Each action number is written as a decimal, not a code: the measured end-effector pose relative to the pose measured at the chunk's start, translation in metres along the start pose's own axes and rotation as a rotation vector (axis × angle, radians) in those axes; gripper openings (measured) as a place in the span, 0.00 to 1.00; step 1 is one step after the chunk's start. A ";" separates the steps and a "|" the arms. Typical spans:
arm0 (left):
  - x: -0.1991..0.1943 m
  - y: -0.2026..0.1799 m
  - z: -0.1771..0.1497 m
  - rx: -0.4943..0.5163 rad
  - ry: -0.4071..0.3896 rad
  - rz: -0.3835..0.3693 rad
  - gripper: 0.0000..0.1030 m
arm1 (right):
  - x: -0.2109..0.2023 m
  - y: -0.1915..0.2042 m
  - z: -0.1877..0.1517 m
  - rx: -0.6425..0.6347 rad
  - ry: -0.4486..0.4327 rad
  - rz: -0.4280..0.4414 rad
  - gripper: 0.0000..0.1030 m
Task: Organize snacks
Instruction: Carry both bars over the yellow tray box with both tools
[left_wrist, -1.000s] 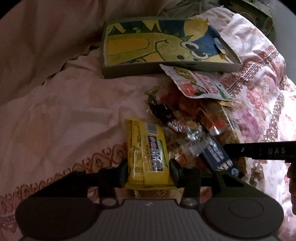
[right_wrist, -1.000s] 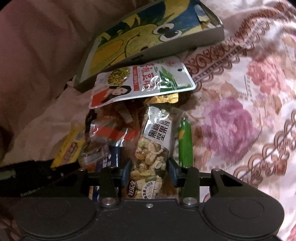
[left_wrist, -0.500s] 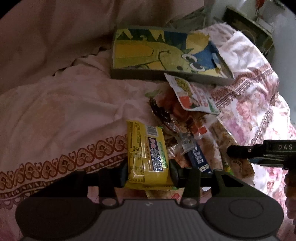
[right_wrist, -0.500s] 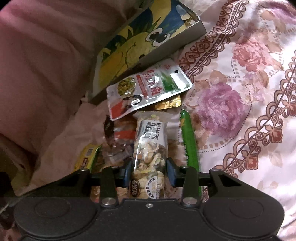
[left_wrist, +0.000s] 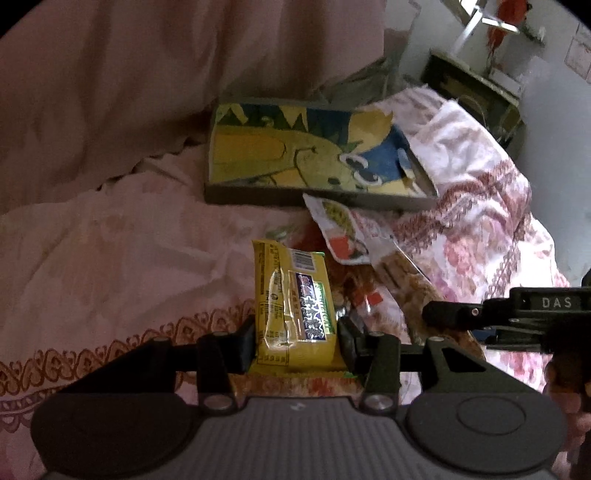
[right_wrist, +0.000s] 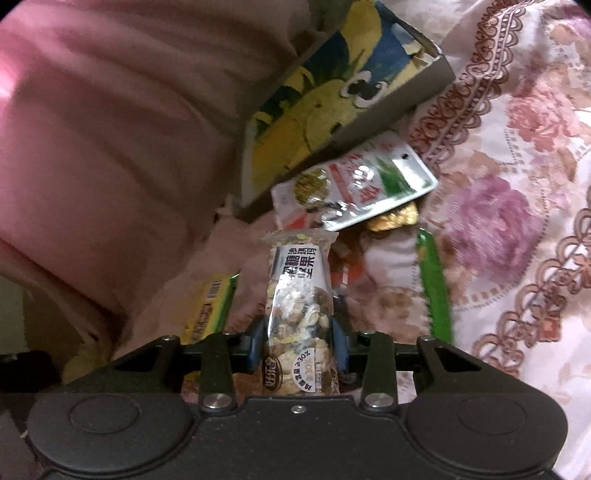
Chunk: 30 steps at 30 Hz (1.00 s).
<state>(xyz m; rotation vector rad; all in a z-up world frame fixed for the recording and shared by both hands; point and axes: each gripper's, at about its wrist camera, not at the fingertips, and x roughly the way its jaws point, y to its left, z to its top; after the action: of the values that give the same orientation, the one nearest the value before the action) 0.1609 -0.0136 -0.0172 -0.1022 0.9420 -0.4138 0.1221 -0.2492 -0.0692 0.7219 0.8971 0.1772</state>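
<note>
Left wrist view: the left gripper clamps a yellow foil snack bar above the pink bedspread, nearer than the shallow cartoon-printed cardboard box.

Right wrist view: the right gripper grips a clear packet of mixed nuts beside a green stick-shaped wrapper, below a white-and-red pouch at the box's edge.

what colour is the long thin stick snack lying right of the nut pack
Bright green; the stick snack shows best in the right wrist view, beside the nut pack.

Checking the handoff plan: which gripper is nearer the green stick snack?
Right. The right gripper, shut on the nut mix packet, sits just left of the green stick snack; the left gripper holds the yellow bar farther left.
</note>
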 end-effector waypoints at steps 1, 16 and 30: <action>0.001 0.001 0.002 -0.007 -0.013 -0.003 0.48 | 0.000 0.000 0.002 0.006 -0.007 0.015 0.38; 0.047 0.009 0.104 -0.007 -0.204 0.122 0.48 | 0.032 0.033 0.096 -0.050 -0.189 0.083 0.38; 0.146 0.037 0.144 -0.035 -0.204 0.139 0.48 | 0.130 0.021 0.172 0.004 -0.292 0.055 0.38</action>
<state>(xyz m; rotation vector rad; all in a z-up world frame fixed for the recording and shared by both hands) 0.3626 -0.0498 -0.0540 -0.1077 0.7497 -0.2531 0.3384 -0.2637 -0.0697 0.7543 0.5994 0.1148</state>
